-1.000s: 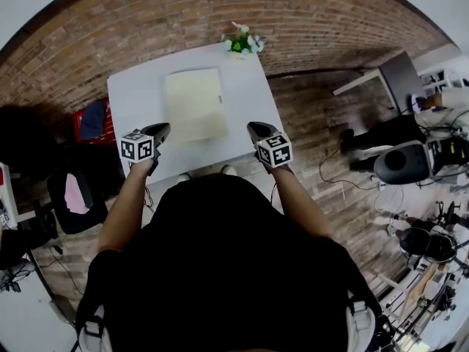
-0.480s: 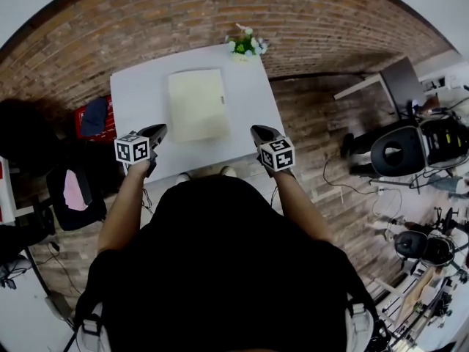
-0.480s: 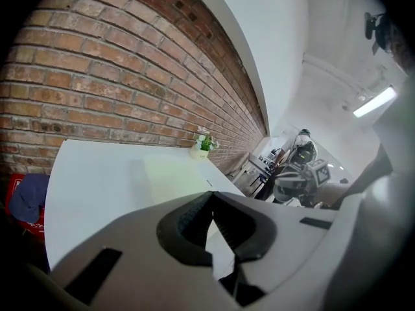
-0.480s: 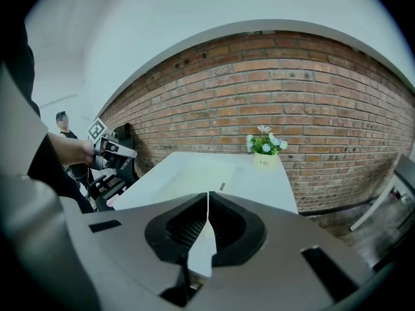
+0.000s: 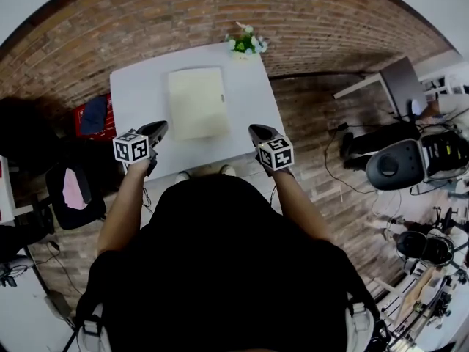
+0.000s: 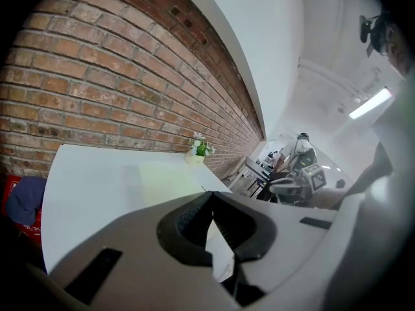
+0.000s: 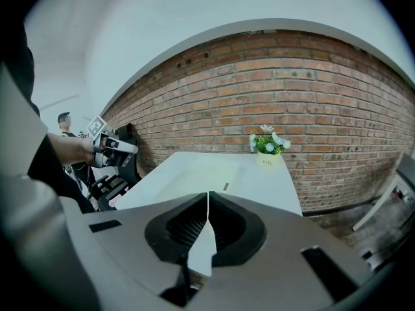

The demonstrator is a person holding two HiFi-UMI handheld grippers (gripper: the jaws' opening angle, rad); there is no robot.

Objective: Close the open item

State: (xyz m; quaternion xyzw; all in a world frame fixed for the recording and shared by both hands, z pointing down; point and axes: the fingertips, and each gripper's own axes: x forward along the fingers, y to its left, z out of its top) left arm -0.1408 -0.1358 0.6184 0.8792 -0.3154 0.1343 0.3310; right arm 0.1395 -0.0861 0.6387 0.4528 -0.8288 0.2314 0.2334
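A pale yellow flat folder [image 5: 196, 103] lies on the white table [image 5: 139, 94], its cover down flat. It also shows as the folder [image 6: 165, 177] in the left gripper view and as the folder [image 7: 191, 172] in the right gripper view. My left gripper [image 5: 163, 127] hovers at the table's near left edge, jaws shut and empty, short of the folder. My right gripper [image 5: 254, 130] hovers at the near right edge, also shut with nothing held. The left gripper [image 6: 211, 197] and the right gripper [image 7: 207, 196] each show pads pressed together.
A small flower pot [image 5: 245, 44] stands at the table's far edge against the brick wall. A red box with blue cloth [image 5: 94, 117] and a black chair [image 5: 73, 189] are on the left. Office chairs [image 5: 399, 163] and a grey desk [image 5: 399, 75] stand to the right.
My left gripper has drifted slightly to the left. The right gripper and the folder have kept still.
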